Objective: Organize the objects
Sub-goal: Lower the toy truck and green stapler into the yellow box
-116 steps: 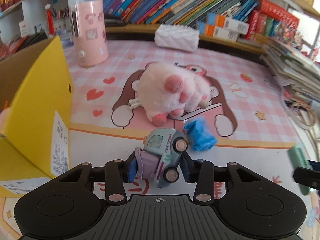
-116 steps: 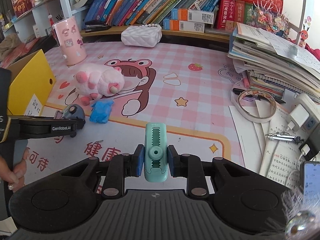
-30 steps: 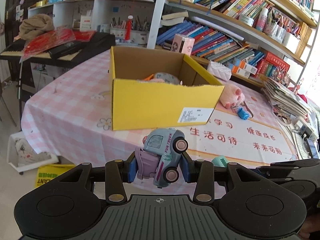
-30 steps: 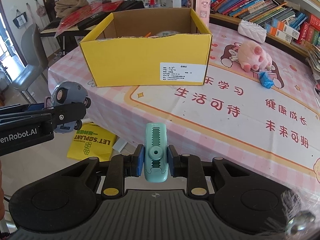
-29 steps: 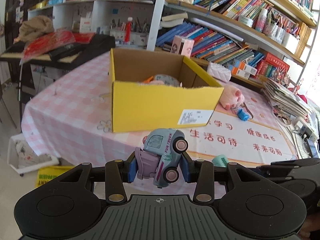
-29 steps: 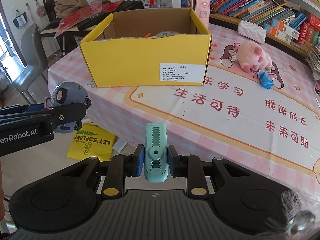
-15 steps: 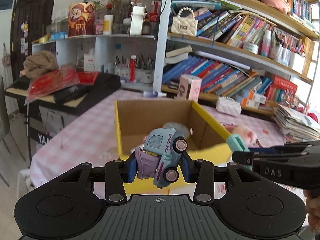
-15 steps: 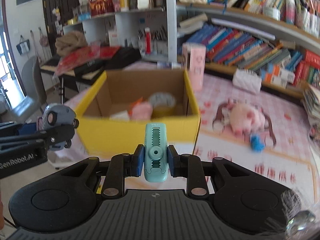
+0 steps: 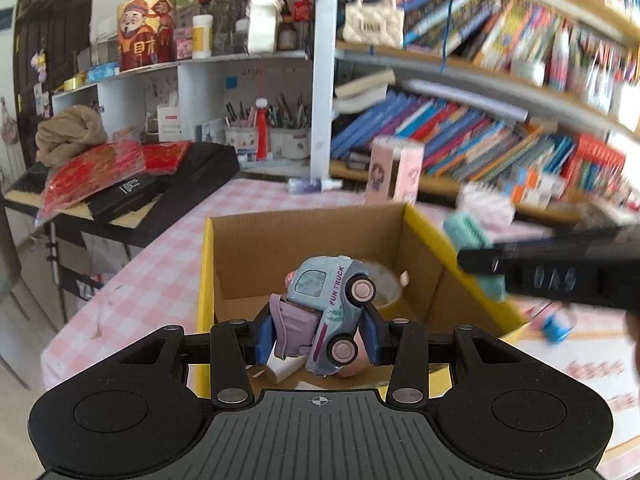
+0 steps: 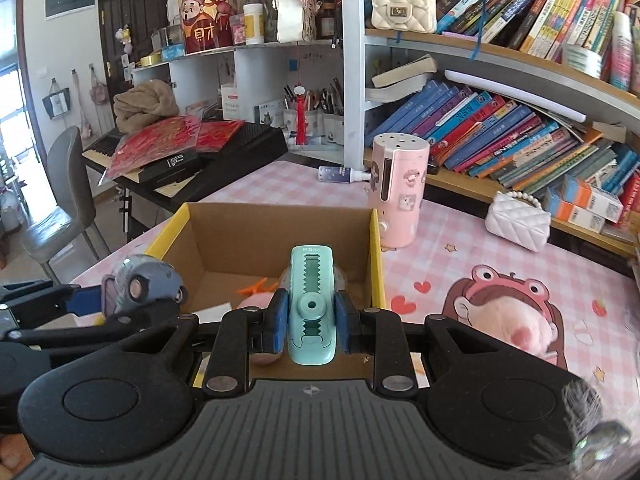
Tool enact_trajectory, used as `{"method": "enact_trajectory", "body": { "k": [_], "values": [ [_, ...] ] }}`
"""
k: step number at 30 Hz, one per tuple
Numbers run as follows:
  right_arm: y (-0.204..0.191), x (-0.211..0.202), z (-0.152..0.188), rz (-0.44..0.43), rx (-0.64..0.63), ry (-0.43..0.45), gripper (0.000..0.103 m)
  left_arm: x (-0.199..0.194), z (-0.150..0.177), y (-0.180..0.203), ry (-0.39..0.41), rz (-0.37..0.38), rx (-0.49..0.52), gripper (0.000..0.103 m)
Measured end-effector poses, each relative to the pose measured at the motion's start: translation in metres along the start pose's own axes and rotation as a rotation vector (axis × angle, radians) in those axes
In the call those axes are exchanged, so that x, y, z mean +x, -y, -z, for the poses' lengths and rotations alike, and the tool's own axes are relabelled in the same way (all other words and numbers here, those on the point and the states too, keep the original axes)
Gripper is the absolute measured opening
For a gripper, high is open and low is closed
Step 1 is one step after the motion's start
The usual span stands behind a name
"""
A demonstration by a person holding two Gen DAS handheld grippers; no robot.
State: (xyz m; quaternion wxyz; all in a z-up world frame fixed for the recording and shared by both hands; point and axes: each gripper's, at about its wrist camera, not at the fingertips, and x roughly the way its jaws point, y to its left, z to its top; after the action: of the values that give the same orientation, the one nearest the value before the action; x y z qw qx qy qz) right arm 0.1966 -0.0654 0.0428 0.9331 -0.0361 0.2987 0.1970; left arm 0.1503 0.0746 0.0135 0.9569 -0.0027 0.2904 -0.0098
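Observation:
My left gripper (image 9: 318,338) is shut on a pale blue and purple toy truck (image 9: 326,312) and holds it over the near edge of the open yellow cardboard box (image 9: 204,280). My right gripper (image 10: 311,326) is shut on a mint green toothed clip (image 10: 311,304) and holds it above the same box (image 10: 376,264). The truck also shows at the left of the right wrist view (image 10: 140,286). The clip also shows at the right of the left wrist view (image 9: 472,240). The box holds a tape roll (image 9: 386,284) and some pink and orange items, partly hidden.
A pink cylindrical container (image 10: 398,192) stands behind the box. A pink plush toy (image 10: 520,330) lies on the pink checked tablecloth to the right. A white quilted purse (image 10: 518,220) sits by the bookshelf. A keyboard (image 10: 208,156) and a chair (image 10: 60,200) are on the left.
Both grippers have moved forward and closer to the box, from in front of the table to above the box opening. Each still holds its object.

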Motion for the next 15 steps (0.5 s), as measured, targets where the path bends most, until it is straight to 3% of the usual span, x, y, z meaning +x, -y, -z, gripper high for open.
{"method": "enact_trajectory", "body": {
  "k": [15],
  "values": [
    [0.003, 0.075, -0.022, -0.097, -0.054, -0.096, 0.023, 0.059, 0.001, 0.012, -0.166, -0.023, 0.059, 0.041]
  ]
}}
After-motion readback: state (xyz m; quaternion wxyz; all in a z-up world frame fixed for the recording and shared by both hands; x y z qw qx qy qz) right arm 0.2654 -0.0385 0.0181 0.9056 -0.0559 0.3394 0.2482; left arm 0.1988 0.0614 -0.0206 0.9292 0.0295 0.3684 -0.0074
